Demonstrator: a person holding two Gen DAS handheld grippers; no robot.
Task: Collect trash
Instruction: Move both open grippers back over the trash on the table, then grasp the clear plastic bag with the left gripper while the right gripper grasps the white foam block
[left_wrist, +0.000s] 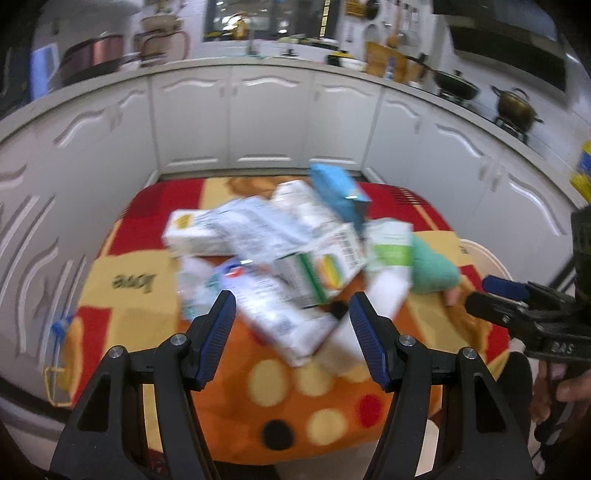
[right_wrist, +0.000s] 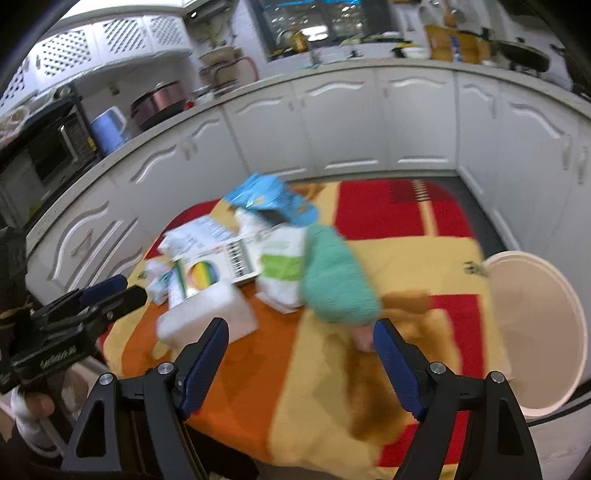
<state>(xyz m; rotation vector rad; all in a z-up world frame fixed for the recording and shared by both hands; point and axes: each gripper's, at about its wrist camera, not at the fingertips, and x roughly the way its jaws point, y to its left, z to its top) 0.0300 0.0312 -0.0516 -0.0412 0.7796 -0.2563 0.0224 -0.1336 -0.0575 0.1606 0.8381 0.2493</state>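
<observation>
- Left wrist view: left gripper (left_wrist: 291, 314) spread wide, empty; the blurred white printed carton (left_wrist: 284, 321) lies just ahead, long axis slanting toward the table's near edge.
- Right gripper (right_wrist: 301, 343) also spread and empty, nearer the cream plastic bin (right_wrist: 535, 332) at the table's right edge.

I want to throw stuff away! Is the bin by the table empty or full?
Empty, as far as it shows. The right wrist view looks into the open bin and only its bare beige inside is visible. Its lowest part is cut off.

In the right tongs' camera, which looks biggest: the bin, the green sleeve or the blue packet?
1. Cream bin, though it is nearest.
2. Green sleeve.
3. Blue packet, farthest away.
</observation>
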